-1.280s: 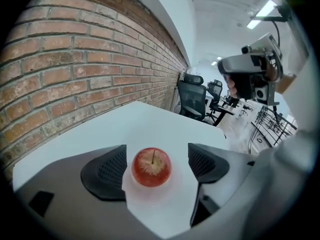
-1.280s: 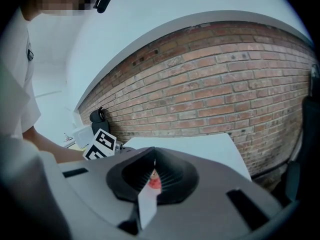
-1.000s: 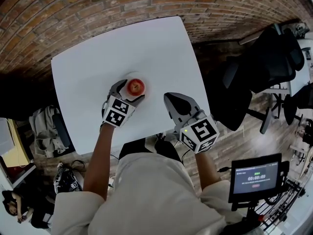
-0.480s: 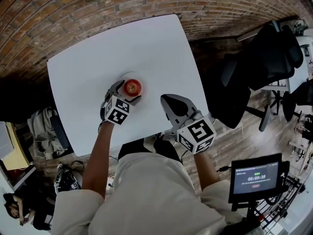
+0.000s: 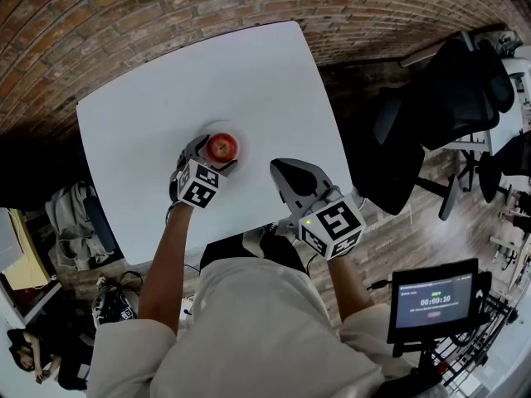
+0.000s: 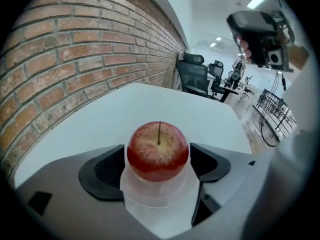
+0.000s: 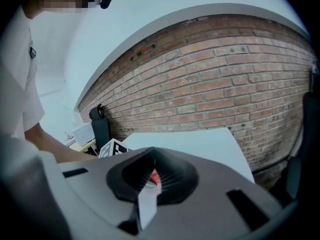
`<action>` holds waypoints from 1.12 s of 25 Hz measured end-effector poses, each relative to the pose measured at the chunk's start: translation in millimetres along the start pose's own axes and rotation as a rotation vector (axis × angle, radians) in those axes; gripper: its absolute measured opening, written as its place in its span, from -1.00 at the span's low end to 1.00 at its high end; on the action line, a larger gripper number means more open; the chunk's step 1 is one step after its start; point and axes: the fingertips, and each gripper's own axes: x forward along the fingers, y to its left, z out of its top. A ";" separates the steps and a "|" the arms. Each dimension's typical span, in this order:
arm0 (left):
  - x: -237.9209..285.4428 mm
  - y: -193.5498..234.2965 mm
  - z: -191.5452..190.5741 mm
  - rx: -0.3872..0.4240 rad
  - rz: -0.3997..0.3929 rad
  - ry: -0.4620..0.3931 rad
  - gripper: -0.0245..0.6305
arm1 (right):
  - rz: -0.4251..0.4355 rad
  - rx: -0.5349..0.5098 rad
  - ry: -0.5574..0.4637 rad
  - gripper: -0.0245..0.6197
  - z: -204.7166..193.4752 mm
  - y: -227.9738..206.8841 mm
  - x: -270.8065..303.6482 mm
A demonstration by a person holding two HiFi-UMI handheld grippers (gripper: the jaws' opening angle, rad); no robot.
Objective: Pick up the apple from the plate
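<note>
**Our left gripper (image 6: 159,164) is clasping the apple (image 6: 158,151) on the plate (image 5: 239,138).**

We are holding the left gripper's two jaws against the apple's sides, one dark pad on each flank. The apple is sitting stem-up in the middle of the small white plate, which is lying on the white table (image 5: 166,81). Our right gripper (image 5: 286,171) is hovering to the right of the plate, apart from it. Its jaws are drawn together and are gripping nothing.
</note>
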 end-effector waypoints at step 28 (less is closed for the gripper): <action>2.9 1.9 -8.5 0.036 0.049 0.024 0.26 | -0.003 0.020 0.010 -0.91 -7.5 -2.6 -1.0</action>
